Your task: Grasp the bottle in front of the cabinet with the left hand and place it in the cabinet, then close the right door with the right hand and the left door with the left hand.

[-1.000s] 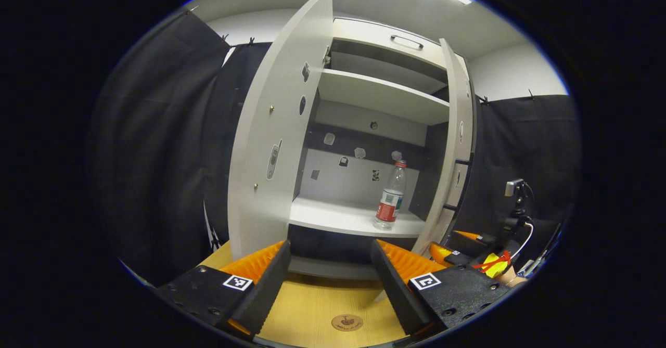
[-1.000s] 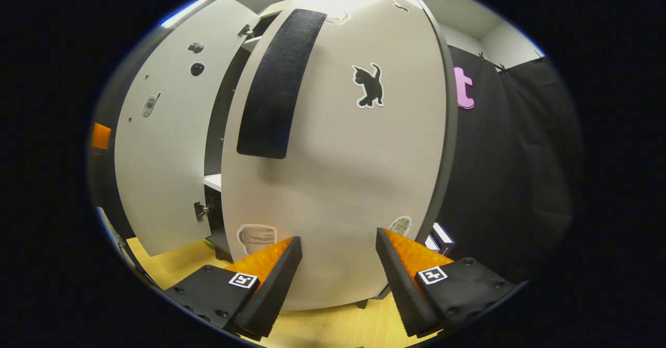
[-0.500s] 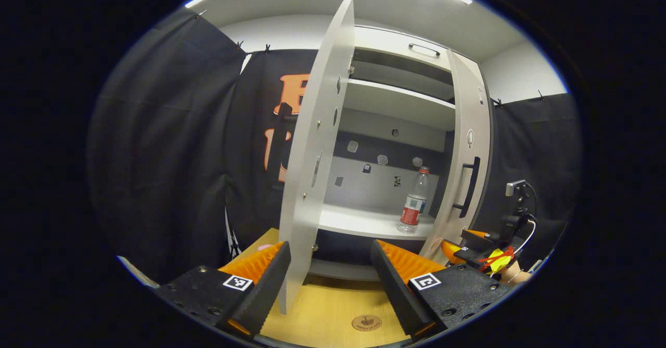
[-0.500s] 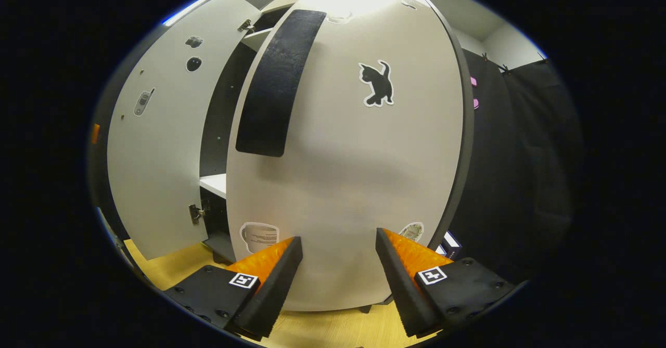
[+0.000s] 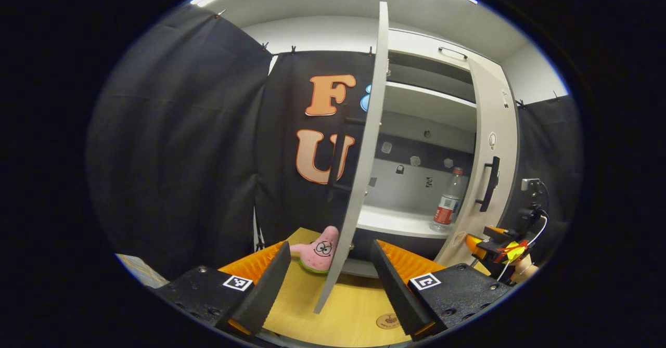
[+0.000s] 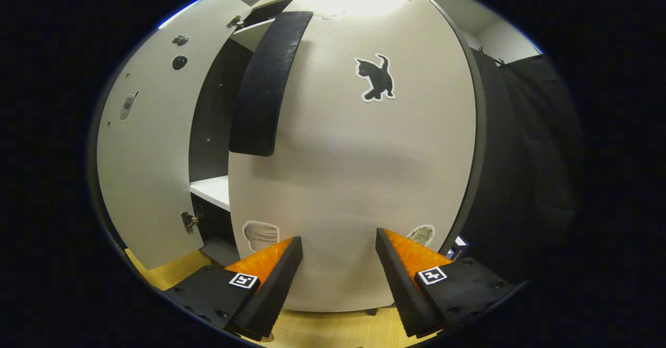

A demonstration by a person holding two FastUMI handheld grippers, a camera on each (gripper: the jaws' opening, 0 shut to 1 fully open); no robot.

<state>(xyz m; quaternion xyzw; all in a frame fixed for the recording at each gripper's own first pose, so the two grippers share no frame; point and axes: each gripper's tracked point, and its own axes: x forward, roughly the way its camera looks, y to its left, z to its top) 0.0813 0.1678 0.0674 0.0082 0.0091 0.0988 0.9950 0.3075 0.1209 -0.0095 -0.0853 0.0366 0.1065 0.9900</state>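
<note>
The clear bottle [image 5: 446, 202] with a red label stands upright on the white cabinet's lower shelf [image 5: 395, 222]. In the left gripper view the left door [image 5: 359, 155] shows edge-on, right ahead of my open left gripper [image 5: 330, 280], which holds nothing. The right door [image 5: 491, 145] with its black handle [image 5: 488, 184] stands partly swung in, and my right gripper [image 5: 494, 241] is low beside it. In the right gripper view that door's outer face [image 6: 354, 171] is very close, with my open right gripper [image 6: 338, 275] at its lower edge. The left door's inner face [image 6: 151, 145] stands open.
A pink star plush [image 5: 320, 249] lies on the wooden table [image 5: 354, 311] left of the left door. A small camera on a stand [image 5: 530, 202] sits at the far right. Black cloth walls close in the booth.
The right door has swung further toward the cabinet with my right gripper following it. My left gripper has shifted left, so the left door now shows edge-on and the plush has come into view.
</note>
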